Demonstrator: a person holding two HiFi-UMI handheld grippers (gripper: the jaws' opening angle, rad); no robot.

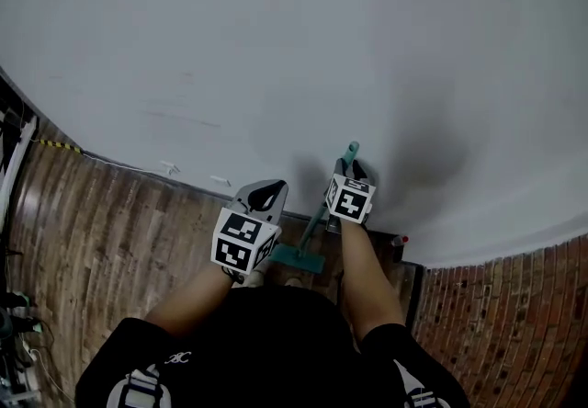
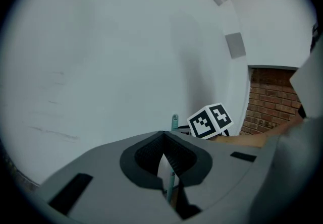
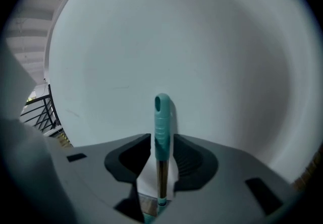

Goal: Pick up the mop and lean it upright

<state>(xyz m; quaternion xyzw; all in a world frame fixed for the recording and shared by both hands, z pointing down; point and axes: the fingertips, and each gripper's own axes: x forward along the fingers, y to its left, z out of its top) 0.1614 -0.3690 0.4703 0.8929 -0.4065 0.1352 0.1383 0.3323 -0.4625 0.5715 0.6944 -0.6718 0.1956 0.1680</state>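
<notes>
The mop stands leaning against the white wall (image 1: 276, 48), with its teal head (image 1: 296, 257) on the wood floor and its teal handle end (image 1: 350, 153) up against the wall. My right gripper (image 1: 356, 167) is at the top of the pole. In the right gripper view the teal grip (image 3: 161, 127) stands upright between the right gripper's (image 3: 161, 143) jaws, which are open with a sliver of wall showing beside the grip. My left gripper (image 1: 267, 192) hovers to the left of the pole, apart from it. Its jaws (image 2: 162, 140) meet at the tips, and the pole (image 2: 170, 182) shows beyond them.
The wood floor (image 1: 101, 232) runs left along the wall's base. A brick wall (image 1: 514, 314) stands at the right, with a small dark object (image 1: 401, 245) in the corner. Yellow-black tape (image 1: 55, 146) marks the far left. A black railing (image 3: 39, 112) shows at the left.
</notes>
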